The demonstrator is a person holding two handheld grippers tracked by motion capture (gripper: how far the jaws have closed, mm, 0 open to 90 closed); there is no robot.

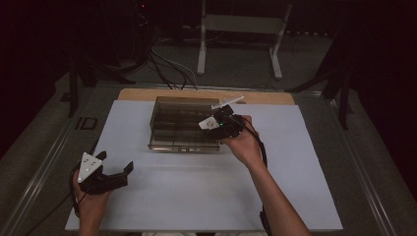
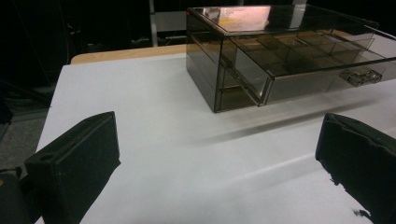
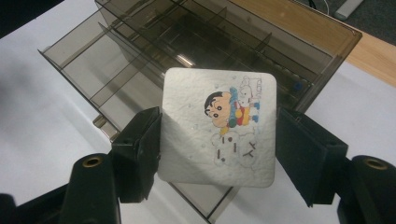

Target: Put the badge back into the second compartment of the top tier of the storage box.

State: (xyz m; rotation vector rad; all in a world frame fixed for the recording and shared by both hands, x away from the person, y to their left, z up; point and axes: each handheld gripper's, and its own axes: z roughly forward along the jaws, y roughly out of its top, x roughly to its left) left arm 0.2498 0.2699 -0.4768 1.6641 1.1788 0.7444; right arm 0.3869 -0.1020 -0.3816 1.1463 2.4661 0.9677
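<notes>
The right gripper [image 3: 219, 140] is clamped on a square white coaster [image 3: 218, 126], its two black jaws pressing the coaster's opposite edges so that the printed face, a cartoon child with a small white dog and a few characters beneath, shows flat in the right gripper view. The coaster hangs over the pulled-out drawer [image 3: 140, 74] of a smoky transparent organizer box [image 3: 299, 51], above the drawer's front corner, and I cannot tell whether it touches the plastic. The drawer is split by thin walls into many small compartments, and a small clear handle sits on its front. In the high view the same coaster [image 1: 227, 102] shows as a pale sliver, tilted, above the box's [image 1: 172, 105] right rear part, with the right gripper [image 1: 222, 120] just below it and the right hand [image 1: 243, 142] behind. The box stands on a white sheet [image 1: 196, 196] that covers most of a wooden table [image 1: 142, 93]. Well apart, near the sheet's front left corner, the left gripper [image 1: 125, 172] rests low in the left hand [image 1: 91, 204] with its jaws spread wide and nothing between them; the left gripper view shows bare white sheet [image 2: 177, 154] between them and the box [image 2: 261, 60] farther off.
</notes>
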